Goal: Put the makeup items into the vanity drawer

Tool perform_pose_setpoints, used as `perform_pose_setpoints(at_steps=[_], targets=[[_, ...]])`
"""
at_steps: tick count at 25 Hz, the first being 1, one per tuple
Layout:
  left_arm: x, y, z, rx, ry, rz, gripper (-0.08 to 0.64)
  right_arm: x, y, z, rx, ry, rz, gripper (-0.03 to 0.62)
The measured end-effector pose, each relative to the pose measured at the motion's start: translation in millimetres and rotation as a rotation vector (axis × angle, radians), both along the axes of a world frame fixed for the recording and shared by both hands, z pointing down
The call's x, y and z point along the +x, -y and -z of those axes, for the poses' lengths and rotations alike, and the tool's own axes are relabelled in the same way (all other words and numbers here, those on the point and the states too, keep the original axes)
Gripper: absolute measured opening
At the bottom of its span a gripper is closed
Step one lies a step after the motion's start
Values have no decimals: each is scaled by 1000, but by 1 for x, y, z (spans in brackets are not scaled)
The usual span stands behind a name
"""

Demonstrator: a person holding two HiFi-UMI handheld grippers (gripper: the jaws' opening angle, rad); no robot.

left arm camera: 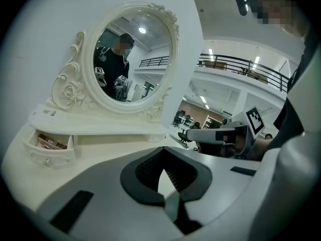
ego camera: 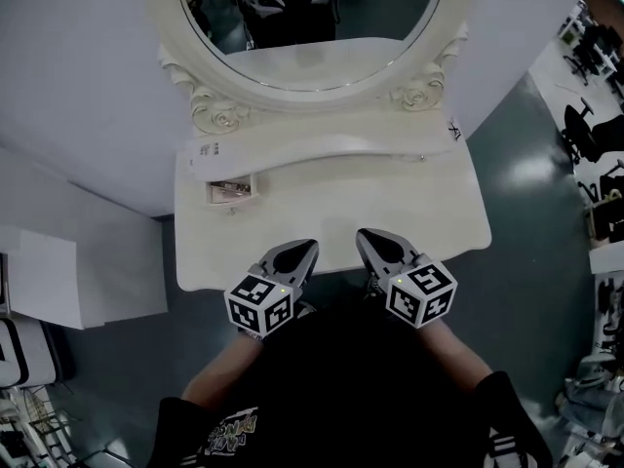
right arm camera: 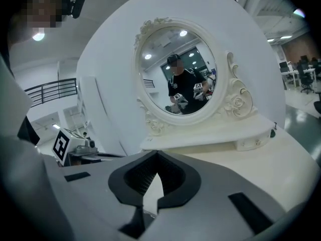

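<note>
The white vanity has a small left drawer pulled open, with brownish makeup items lying inside it. No makeup item shows on the tabletop. My left gripper and right gripper hover side by side over the table's front edge, both shut and holding nothing. In the left gripper view the jaws meet at their tips, and the open drawer lies far to the left. The right gripper's jaws also meet, pointing at the mirror base.
An oval mirror in a carved white frame stands at the back on a raised shelf. A small shut drawer sits under the shelf's right end. White boxes stand on the floor to the left.
</note>
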State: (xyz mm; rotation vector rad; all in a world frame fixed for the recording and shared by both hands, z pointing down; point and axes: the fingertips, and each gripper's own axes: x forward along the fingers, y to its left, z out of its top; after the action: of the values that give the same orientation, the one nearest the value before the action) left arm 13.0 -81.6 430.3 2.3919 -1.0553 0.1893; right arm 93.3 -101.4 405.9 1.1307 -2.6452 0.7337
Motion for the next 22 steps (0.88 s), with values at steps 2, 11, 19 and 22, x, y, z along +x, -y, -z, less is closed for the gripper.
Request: perform_pose_setpoints(at_steps=[2,11,19,22], targets=[[-2,-2,1,1,6,11,2,-2,-1,-3,-22,16,10,29],[-23,-1,-2,8,38,44,2,-28,3,-11,-37,48,67,29],[-42,-5,-8,8,35,77,2,-49,-5,-21,-56,25,109,29],[-44,-7,-11,-2,24,73,2,-53,-7,-23,-60,19,111,29]])
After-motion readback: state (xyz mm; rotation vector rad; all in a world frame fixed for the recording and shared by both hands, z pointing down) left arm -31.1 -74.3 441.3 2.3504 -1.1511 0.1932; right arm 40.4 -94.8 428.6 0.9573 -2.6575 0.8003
